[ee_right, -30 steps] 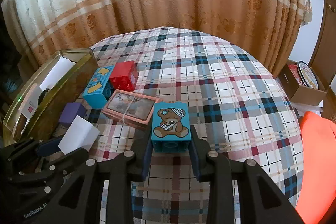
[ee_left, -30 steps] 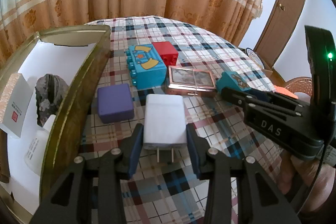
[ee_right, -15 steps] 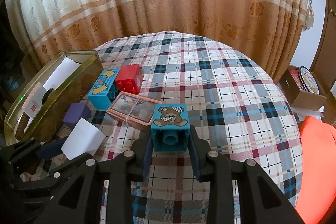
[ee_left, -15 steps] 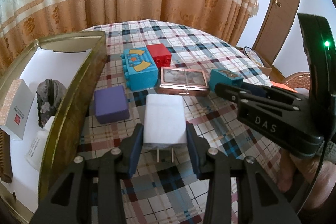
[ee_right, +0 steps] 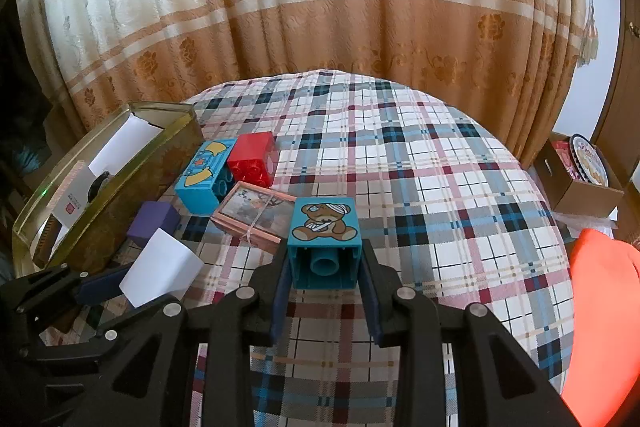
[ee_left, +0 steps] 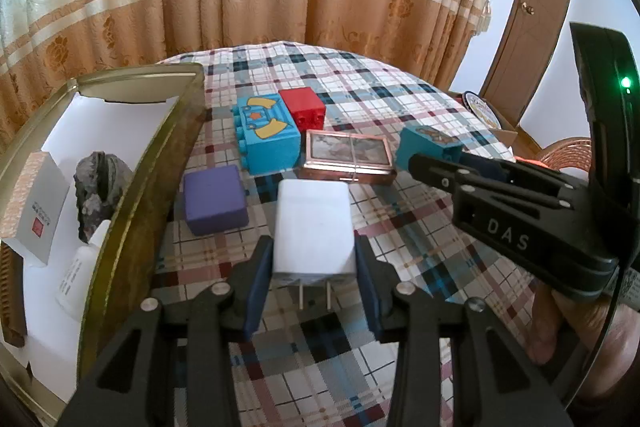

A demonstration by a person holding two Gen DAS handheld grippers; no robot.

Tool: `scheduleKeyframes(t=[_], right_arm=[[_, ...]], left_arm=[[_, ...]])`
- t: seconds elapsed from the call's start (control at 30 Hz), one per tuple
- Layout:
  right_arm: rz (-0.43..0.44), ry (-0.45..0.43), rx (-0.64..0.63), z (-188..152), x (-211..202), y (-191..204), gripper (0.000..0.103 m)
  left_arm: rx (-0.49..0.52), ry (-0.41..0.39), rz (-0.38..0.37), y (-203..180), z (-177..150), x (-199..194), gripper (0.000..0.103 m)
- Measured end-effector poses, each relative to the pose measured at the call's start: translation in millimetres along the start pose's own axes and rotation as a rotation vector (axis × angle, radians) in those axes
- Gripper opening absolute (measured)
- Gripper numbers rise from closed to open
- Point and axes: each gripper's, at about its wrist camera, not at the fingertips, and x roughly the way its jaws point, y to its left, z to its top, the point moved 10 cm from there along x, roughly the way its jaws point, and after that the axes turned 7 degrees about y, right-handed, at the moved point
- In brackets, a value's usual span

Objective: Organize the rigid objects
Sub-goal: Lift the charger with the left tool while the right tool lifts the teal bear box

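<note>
Charger (ee_left: 313, 227), white, is clamped by its sides in the left tool (ee_left: 312, 293), prongs toward the camera, above the plaid worktop (ee_left: 400, 95) beside the tin (ee_left: 140, 187); bear block (ee_right: 325, 242) is clamped in the right tool (ee_right: 325, 291). Risks: smooth charger sides could slip; both tools sit close and could collide over the tin; a drop could scatter the blue block (ee_left: 268, 133) or red block (ee_left: 302, 107).

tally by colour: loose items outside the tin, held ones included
Blue: 2, the star block and the bear block in the right gripper
Red: 1, red block
Purple: 1, purple box
White: 1, charger in the left gripper
Pink: 1, framed card pack
Total: 6
</note>
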Motion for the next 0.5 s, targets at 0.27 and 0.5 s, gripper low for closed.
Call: scheduleKeyframes(t=[0.27, 0.5], right_arm=[[0.012, -0.023, -0.004, 1.5, -5.2, 1.8, 0.034], [0.012, -0.033, -0.008, 1.8, -7.5, 2.6, 0.034]], left_arm=[[0.007, -0.016, 0.001, -1.0, 0.4, -4.0, 0.04], [0.01, -0.025, 0.002, -1.3, 0.6, -7.6, 0.04]])
